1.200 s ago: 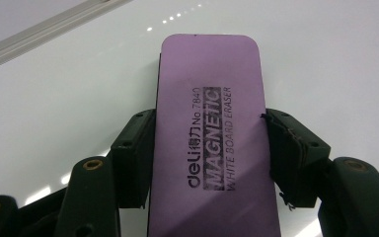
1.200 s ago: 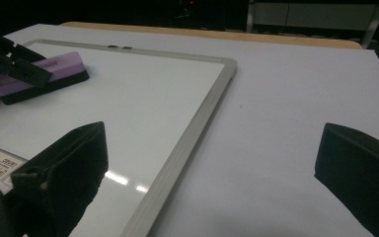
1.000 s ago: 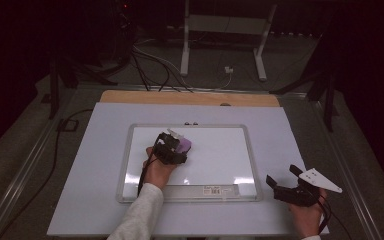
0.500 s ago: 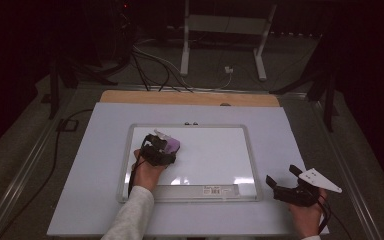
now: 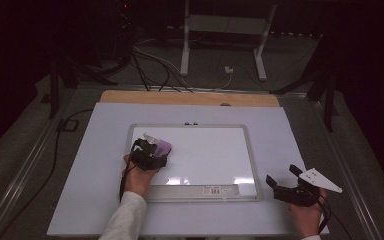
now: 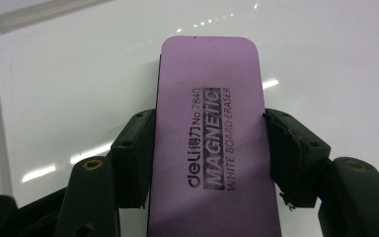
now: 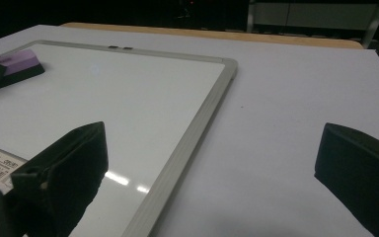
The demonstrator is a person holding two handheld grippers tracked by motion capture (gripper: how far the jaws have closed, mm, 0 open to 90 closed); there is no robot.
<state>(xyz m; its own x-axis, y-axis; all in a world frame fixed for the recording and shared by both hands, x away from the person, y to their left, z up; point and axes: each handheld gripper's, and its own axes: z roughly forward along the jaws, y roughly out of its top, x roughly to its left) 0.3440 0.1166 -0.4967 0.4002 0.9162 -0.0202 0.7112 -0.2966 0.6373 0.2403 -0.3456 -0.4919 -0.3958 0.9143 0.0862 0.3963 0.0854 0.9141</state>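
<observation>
A purple whiteboard eraser (image 6: 212, 143) printed "MAGNETIC WHITE BOARD ERASER" lies flat on the whiteboard (image 5: 215, 155), near its left edge. My left gripper (image 5: 152, 150) is shut on the eraser (image 5: 161, 146), one jaw pressing on each long side. In the right gripper view the eraser (image 7: 17, 66) lies at the far left, on the whiteboard (image 7: 128, 98). My right gripper (image 5: 282, 181) rests on the white table mat to the right of the board's lower right corner. It stands open, its jaws wide apart with nothing between them.
The whiteboard has a grey frame (image 7: 197, 123) and a barcode label (image 5: 219, 190) on its bottom rail. It lies on a white mat (image 5: 305, 140) with a wooden strip (image 5: 190, 98) behind. Cables and a stand's legs (image 5: 222, 45) are on the floor beyond.
My left gripper has slid the eraser leftward across the board, from near its upper middle to its left edge. The right gripper has stayed put.
</observation>
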